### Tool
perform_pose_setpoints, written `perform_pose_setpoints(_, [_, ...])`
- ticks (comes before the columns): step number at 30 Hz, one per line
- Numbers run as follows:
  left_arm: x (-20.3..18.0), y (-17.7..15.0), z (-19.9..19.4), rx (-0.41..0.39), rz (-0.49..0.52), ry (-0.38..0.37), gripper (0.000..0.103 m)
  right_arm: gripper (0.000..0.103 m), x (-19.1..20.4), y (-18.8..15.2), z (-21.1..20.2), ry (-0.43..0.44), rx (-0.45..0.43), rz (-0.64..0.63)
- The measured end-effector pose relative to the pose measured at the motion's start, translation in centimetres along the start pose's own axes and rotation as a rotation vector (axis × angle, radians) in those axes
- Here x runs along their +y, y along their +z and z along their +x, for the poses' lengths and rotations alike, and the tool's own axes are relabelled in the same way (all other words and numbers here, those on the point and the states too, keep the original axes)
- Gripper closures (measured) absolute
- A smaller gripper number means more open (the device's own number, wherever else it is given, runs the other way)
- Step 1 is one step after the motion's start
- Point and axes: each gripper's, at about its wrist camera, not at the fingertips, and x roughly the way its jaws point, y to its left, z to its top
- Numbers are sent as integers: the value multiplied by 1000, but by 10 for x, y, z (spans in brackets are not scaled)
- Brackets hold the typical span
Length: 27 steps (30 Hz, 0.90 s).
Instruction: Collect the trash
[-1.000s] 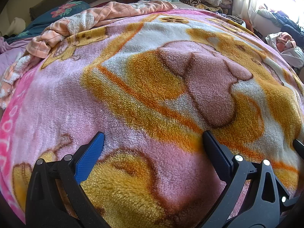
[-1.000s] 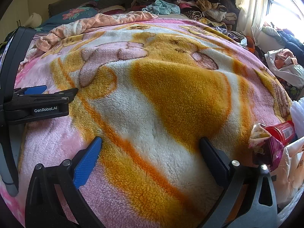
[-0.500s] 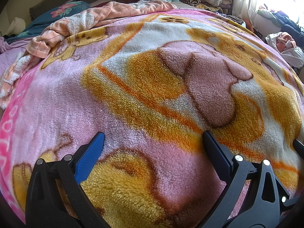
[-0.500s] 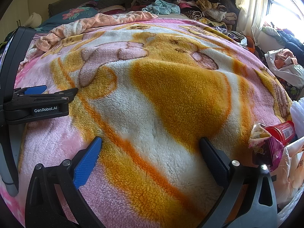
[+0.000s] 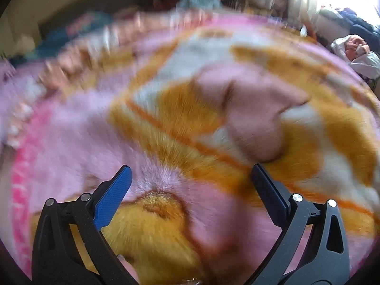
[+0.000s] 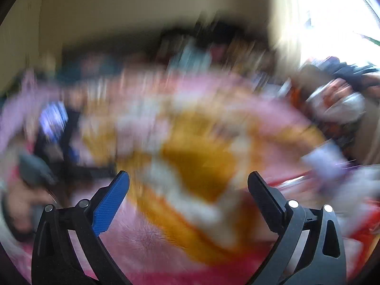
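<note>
Fleece blanket [image 5: 166, 147] — trash (blurred) indistinct

Left gripper [image 5: 190, 174] jaws spread wide, nothing between. Right gripper [image 6: 188, 180] likewise agape, empty.

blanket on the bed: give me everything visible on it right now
The blanket is a plush, fuzzy fleece, pink with a brighter pink border at the left, carrying a large orange, white and dusty-pink cartoon print outlined in brown. It lies spread over the bed, gently mounded, filling most of both wrist views. Both views are motion-blurred, the right one heavily. The left tongs and right tongs are open above it, holding nothing; contact cannot be judged.
</note>
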Motion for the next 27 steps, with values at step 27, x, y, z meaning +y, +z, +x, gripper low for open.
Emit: perform_pose_setpoints(27, [-144,-46,-192,-243,233,-578,11,6,-110,-33,-155,-512,-118,242])
